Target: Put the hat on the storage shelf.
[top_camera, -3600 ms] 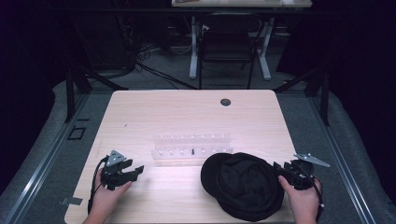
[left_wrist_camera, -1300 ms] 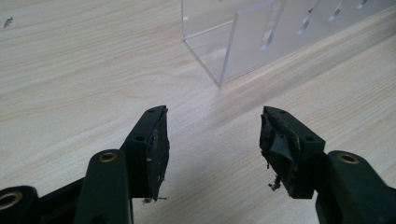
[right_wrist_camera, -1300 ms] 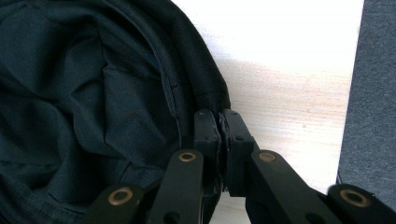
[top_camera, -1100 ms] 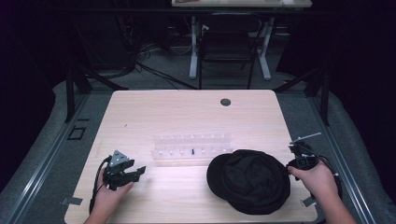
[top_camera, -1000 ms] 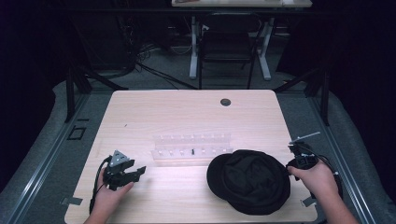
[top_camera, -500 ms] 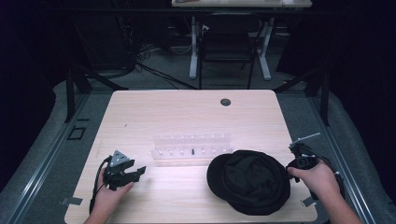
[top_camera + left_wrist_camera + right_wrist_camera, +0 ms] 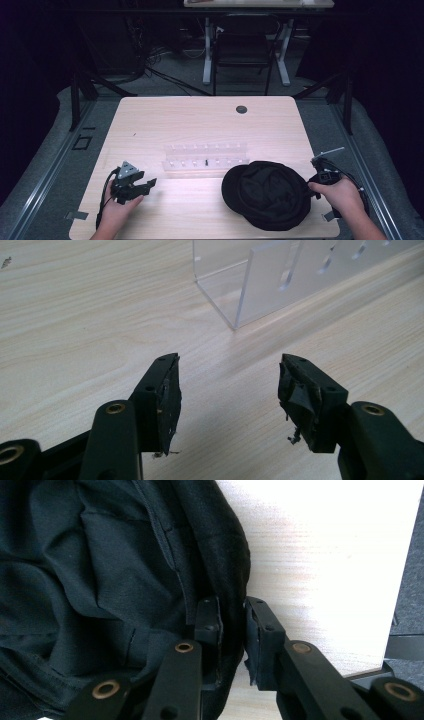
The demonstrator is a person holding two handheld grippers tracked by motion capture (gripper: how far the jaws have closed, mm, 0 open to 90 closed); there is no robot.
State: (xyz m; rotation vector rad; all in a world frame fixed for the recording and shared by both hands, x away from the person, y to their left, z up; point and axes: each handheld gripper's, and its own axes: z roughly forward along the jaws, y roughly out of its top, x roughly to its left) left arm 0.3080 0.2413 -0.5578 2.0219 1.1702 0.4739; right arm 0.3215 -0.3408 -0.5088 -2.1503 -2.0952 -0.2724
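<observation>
A black fabric hat [image 7: 267,195] lies crumpled at the table's front right. My right gripper [image 7: 311,187] is at the hat's right edge. In the right gripper view the hat [image 7: 100,570] has its rim running between the two jaws of my right gripper [image 7: 232,605]. Those jaws have just been opening and stand a little apart around the fabric. My left gripper [image 7: 149,185] rests at the front left, open, with nothing between its jaws. In its own view my left gripper [image 7: 227,385] hangs over bare wood.
A clear acrylic rack [image 7: 205,157] with small pegs stands mid-table, its corner [image 7: 280,280] just ahead of the left jaws. A round black grommet [image 7: 241,109] sits near the light wooden table's [image 7: 200,120] far edge. The right table edge is close beside the right gripper.
Since the earliest frame the hat has been drawn into one rounder heap, slightly to the right, and the right hand sits closer to its rim. Over the last second nothing visibly moves.
</observation>
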